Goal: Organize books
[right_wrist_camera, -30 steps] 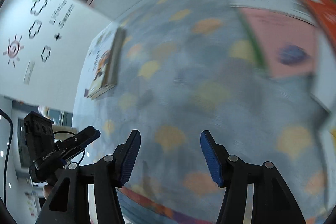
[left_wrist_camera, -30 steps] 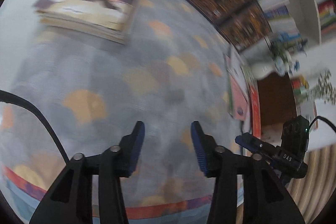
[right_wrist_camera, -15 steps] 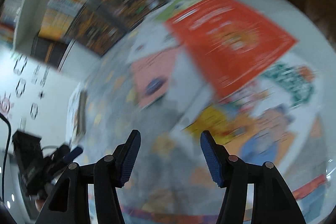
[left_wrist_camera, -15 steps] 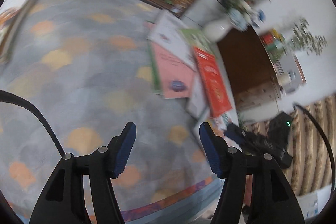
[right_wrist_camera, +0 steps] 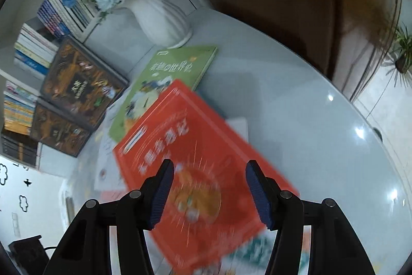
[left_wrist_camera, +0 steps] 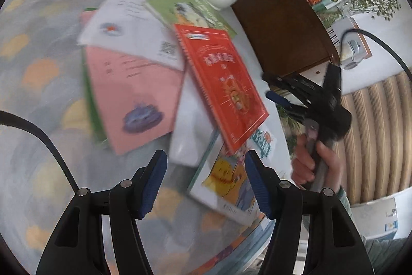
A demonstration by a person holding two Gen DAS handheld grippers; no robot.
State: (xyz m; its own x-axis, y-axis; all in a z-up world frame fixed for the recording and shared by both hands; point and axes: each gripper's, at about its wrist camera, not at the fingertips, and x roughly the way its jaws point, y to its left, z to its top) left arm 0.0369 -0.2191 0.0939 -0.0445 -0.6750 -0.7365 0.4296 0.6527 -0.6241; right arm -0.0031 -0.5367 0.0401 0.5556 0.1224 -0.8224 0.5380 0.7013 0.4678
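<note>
Books: loose overlapping pile on table (right_wrist_camera: 322,120). Red book (left_wrist_camera: 226,92) uppermost, flat, long axis diagonal in both views, blurred. Left gripper (left_wrist_camera: 204,181) over pile's near edge, fingers parted, just been widening, nothing between them. Right gripper (right_wrist_camera: 208,193) above red book, fingers parted, empty. Left view alone shows pink book (left_wrist_camera: 134,97), white book (left_wrist_camera: 128,27), cartoon-cover book (left_wrist_camera: 231,182), and hand (left_wrist_camera: 319,161) carrying right gripper. Right view alone shows green book (right_wrist_camera: 167,74) cover clearly, near white vase (right_wrist_camera: 159,17), plus bookshelf (right_wrist_camera: 51,25).
</note>
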